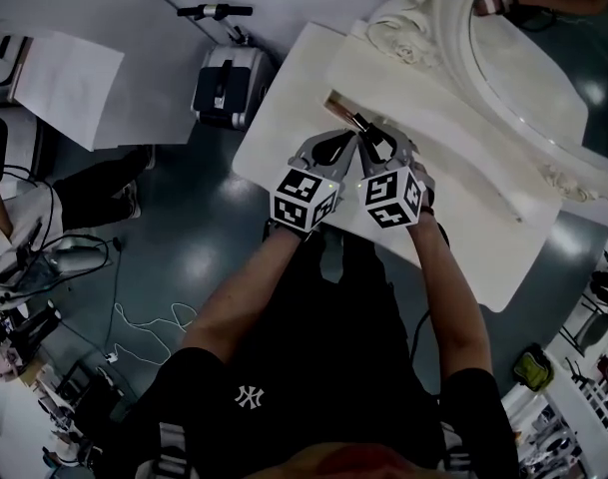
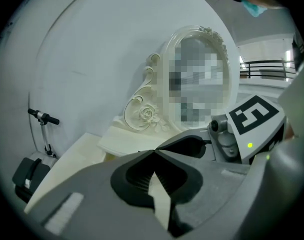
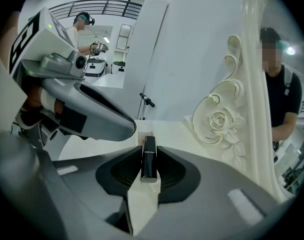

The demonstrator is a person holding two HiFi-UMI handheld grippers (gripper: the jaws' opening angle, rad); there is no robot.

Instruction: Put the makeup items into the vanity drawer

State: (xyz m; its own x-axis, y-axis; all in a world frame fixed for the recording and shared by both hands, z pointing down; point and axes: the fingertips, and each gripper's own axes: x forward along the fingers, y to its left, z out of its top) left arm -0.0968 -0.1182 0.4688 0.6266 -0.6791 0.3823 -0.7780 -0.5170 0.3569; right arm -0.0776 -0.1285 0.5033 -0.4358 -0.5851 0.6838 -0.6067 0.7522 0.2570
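Right gripper (image 3: 147,144) clamped on a black tube (image 3: 149,159), perhaps lipstick; left gripper (image 2: 154,152) closed, empty, above white vanity (image 1: 284,118).

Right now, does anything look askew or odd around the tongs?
Nothing stands out. The right tongs grip a black lipstick tube squarely; the left tongs are shut and empty; nothing has spilled on the vanity top.

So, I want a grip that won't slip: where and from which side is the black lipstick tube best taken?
Probably mid-body on the lipstick tube, pads on its two long flat sides, coming in along its length. It looks slim and square-sided, so flat faces seat well; the right gripper holds it that way.
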